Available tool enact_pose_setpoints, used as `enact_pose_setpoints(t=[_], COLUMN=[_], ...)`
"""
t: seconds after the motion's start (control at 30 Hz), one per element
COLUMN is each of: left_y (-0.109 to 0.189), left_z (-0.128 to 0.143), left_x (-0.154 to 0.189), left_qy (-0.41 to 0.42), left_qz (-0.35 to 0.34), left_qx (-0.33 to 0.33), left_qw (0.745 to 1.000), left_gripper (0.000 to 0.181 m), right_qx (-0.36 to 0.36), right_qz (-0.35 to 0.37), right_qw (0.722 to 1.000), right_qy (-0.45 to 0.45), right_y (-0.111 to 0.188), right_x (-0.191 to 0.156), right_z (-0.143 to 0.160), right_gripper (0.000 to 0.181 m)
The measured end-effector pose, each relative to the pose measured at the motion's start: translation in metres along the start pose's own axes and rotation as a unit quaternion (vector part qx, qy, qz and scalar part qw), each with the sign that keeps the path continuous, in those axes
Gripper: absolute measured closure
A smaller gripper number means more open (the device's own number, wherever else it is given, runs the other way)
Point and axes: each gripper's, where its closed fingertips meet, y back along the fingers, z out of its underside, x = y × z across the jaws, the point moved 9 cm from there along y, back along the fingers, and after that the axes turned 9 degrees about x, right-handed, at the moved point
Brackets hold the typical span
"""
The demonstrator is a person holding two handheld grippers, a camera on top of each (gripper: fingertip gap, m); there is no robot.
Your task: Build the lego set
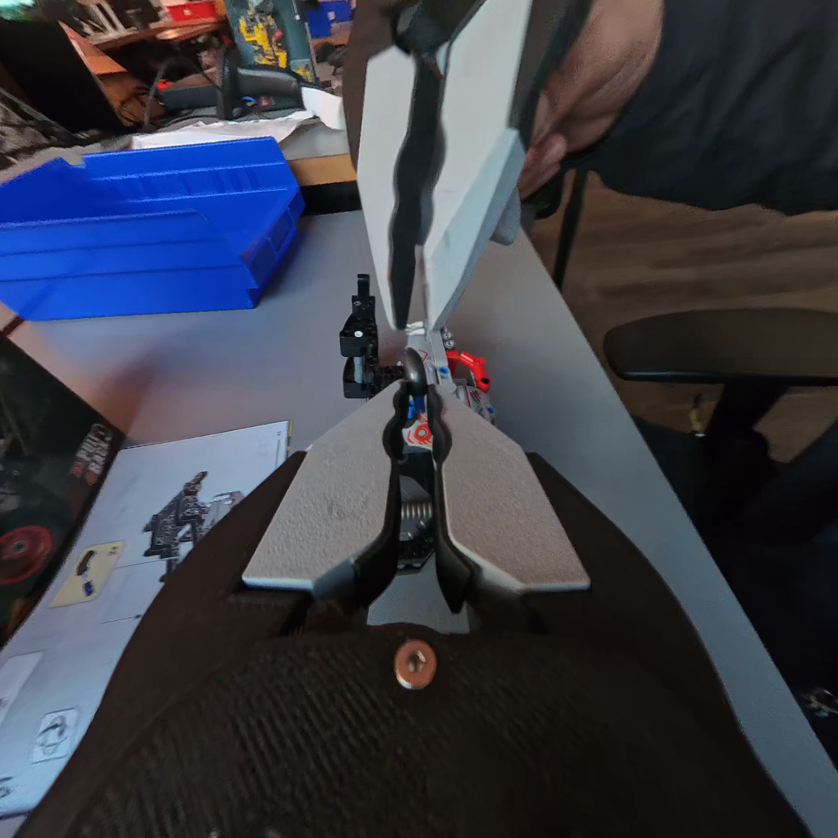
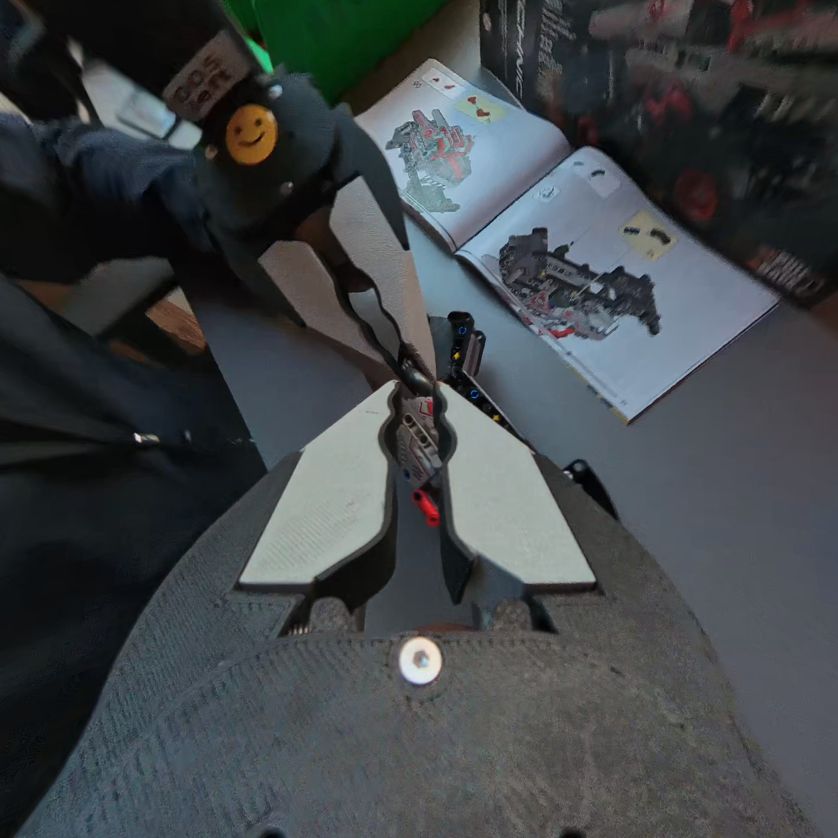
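A partly built lego model (image 1: pixel 362 349) of black, grey and red parts stands on the grey table (image 1: pixel 226 362) near its edge. My left gripper (image 1: pixel 415 392) is shut on a small dark grey curved piece (image 1: pixel 415 368) and holds it against the model's top. My right gripper (image 1: pixel 415 324) comes down from above, its tips shut on the model's light grey part. In the right wrist view, my right gripper (image 2: pixel 415 392) straddles the grey stickered panel (image 2: pixel 417 440) and a red piece (image 2: pixel 426 505). The left gripper (image 2: pixel 415 362) meets it from the upper left.
An open instruction booklet (image 1: pixel 181 521) (image 2: pixel 589 272) lies beside the model. A dark lego box (image 1: pixel 36 476) (image 2: pixel 680 90) stands behind it. A blue bin (image 1: pixel 136 226) sits farther back. The table edge runs close by, with a black chair (image 1: pixel 725 344) and a person's arm (image 1: pixel 612 90) beyond.
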Motion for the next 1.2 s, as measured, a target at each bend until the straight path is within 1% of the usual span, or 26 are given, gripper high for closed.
enact_pose_setpoints(t=[0.03,0.13,0.17,0.27,0.3,0.33,0.37,0.43,0.5,0.57,0.7,0.77,1.0,1.2], left_y=[0.001,0.005,0.006,0.007,0.007,0.007,0.007,0.006,0.007,0.007,0.009,0.008,0.007,0.006], left_z=[0.001,-0.001,-0.001,-0.001,-0.001,0.0,0.0,0.001,0.001,0.0,-0.001,-0.001,0.0,0.002], left_x=[-0.004,-0.005,-0.005,-0.004,-0.003,-0.002,-0.002,-0.001,-0.001,-0.001,-0.001,-0.001,-0.001,-0.001], left_qy=[0.015,0.029,0.027,0.021,0.023,0.022,0.019,0.018,0.013,0.015,0.016,0.014,0.019,0.021], left_qz=[0.004,0.039,0.043,0.063,0.072,0.075,0.076,0.081,0.082,0.087,0.091,0.09,0.095,0.094], left_qx=[0.004,0.034,0.034,0.038,0.036,0.036,0.038,0.037,0.04,0.043,0.052,0.046,0.044,0.035], left_qw=[1.0,0.998,0.998,0.997,0.997,0.996,0.996,0.996,0.996,0.995,0.994,0.995,0.994,0.995], left_gripper=[0.177,0.177,0.177,0.177,0.177,0.177,0.177,0.177,0.177,0.177,0.177,0.177,0.177,0.177], right_qx=[-0.007,-0.045,-0.058,-0.073,-0.077,-0.084,-0.097,-0.111,-0.113,-0.116,-0.126,-0.127,-0.126,-0.143], right_qz=[0.002,0.026,0.021,-0.015,-0.007,-0.009,-0.019,-0.025,-0.04,-0.047,-0.045,-0.044,-0.041,-0.034], right_qw=[0.999,0.984,0.979,0.966,0.963,0.96,0.959,0.955,0.953,0.951,0.948,0.947,0.945,0.939], right_qy=[0.048,0.172,0.197,0.247,0.259,0.265,0.266,0.275,0.279,0.283,0.288,0.291,0.3,0.312], right_y=[0.001,-0.002,-0.004,-0.009,-0.011,-0.012,-0.013,-0.015,-0.016,-0.016,-0.019,-0.021,-0.02,-0.023], right_x=[-0.003,-0.011,-0.013,-0.022,-0.021,-0.02,-0.02,-0.02,-0.021,-0.022,-0.021,-0.022,-0.025,-0.025], right_z=[-0.003,-0.008,-0.009,-0.012,-0.014,-0.015,-0.015,-0.015,-0.016,-0.016,-0.015,-0.014,-0.014,-0.011], right_gripper=[0.167,0.163,0.164,0.175,0.177,0.18,0.179,0.17,0.177,0.177,0.171,0.175,0.175,0.176])
